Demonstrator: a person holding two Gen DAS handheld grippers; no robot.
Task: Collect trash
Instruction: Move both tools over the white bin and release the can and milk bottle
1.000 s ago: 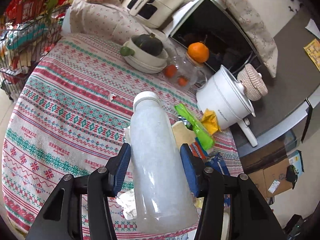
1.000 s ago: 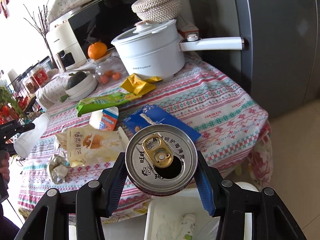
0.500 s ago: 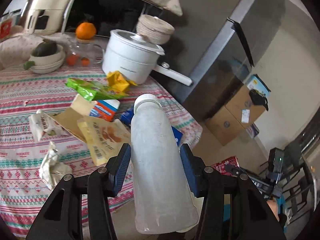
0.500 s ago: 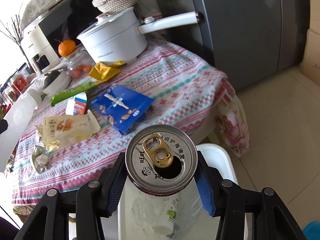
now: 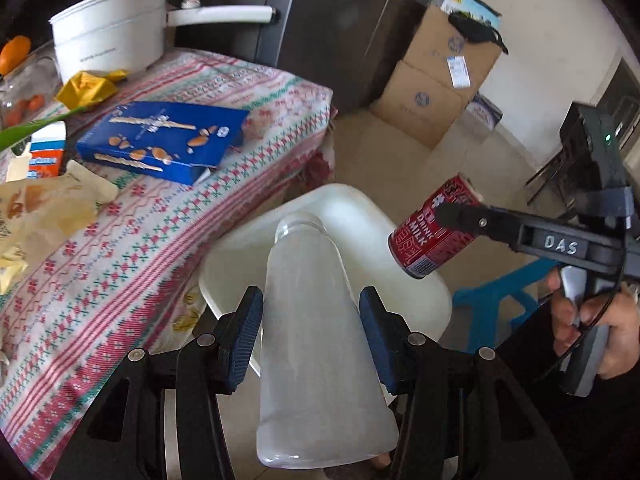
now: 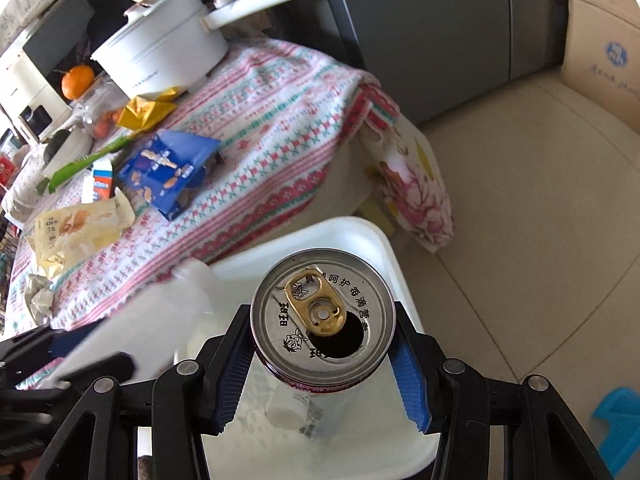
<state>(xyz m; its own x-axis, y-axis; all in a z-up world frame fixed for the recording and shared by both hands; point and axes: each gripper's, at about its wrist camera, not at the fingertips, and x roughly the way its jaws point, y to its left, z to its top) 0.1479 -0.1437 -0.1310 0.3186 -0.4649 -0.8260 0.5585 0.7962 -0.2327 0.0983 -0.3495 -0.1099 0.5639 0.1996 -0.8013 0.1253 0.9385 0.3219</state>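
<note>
My left gripper (image 5: 310, 336) is shut on a frosted white plastic bottle (image 5: 308, 264), which points forward over the white trash bin (image 5: 352, 208) on the floor beside the table. My right gripper (image 6: 322, 356) is shut on a red drink can (image 6: 320, 312) with an opened gold tab, held above the same bin (image 6: 360, 232). In the left wrist view the can (image 5: 434, 236) hangs over the bin's right side, with a person's hand (image 5: 592, 320) on the gripper handle. A small white bottle (image 6: 286, 408) lies inside the bin.
The table with a patterned cloth (image 5: 160, 240) stands left of the bin and carries a blue snack box (image 5: 160, 140), a yellow wrapper (image 5: 86, 86), crumpled bags and a white pot (image 5: 108, 36). Cardboard boxes (image 5: 432, 80), a grey fridge (image 6: 420, 20) and a blue stool (image 5: 492, 292) surround the tiled floor.
Both grippers have swung away from the table and now hang over the bin. The bottle and the can remain gripped.
</note>
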